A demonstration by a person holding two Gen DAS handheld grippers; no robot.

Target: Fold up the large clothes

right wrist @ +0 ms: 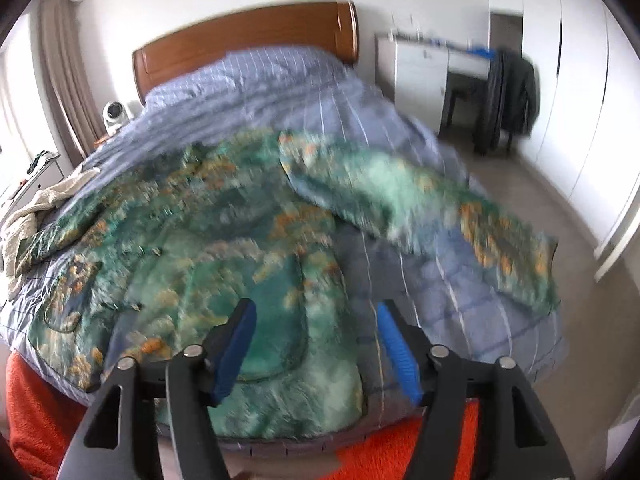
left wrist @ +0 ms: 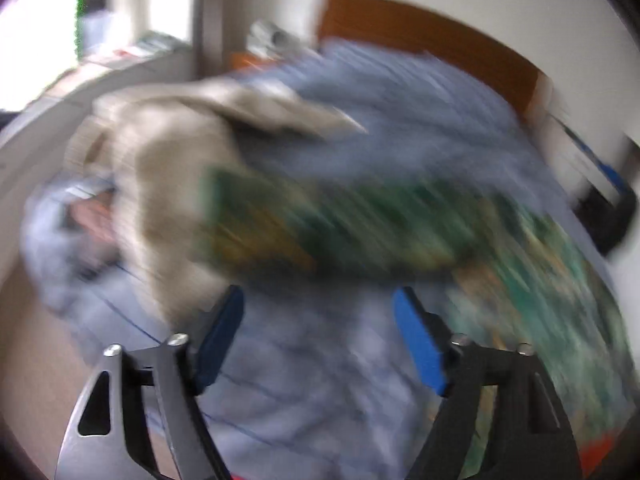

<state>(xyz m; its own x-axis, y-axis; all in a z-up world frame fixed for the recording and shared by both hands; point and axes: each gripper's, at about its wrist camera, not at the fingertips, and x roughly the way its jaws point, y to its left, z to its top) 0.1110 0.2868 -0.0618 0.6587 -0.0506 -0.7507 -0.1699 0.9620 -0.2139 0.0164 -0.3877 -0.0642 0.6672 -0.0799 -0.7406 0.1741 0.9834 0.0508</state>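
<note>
A large green garment with orange flecks [right wrist: 208,232] lies spread on the blue striped bed cover [right wrist: 280,88]. One sleeve [right wrist: 432,208] stretches out toward the bed's right edge. My right gripper [right wrist: 316,336] is open and empty, above the garment's lower hem. In the blurred left wrist view the same garment [left wrist: 360,224] lies ahead, with a beige garment [left wrist: 168,152] heaped to its left. My left gripper [left wrist: 320,332] is open and empty over the bed cover [left wrist: 304,392].
A wooden headboard [right wrist: 248,36] stands at the far end. An orange blanket [right wrist: 40,408] covers the bed's near edge. A white desk and a chair with a dark jacket [right wrist: 508,96] stand at the right. A small white device [right wrist: 114,114] sits left of the bed.
</note>
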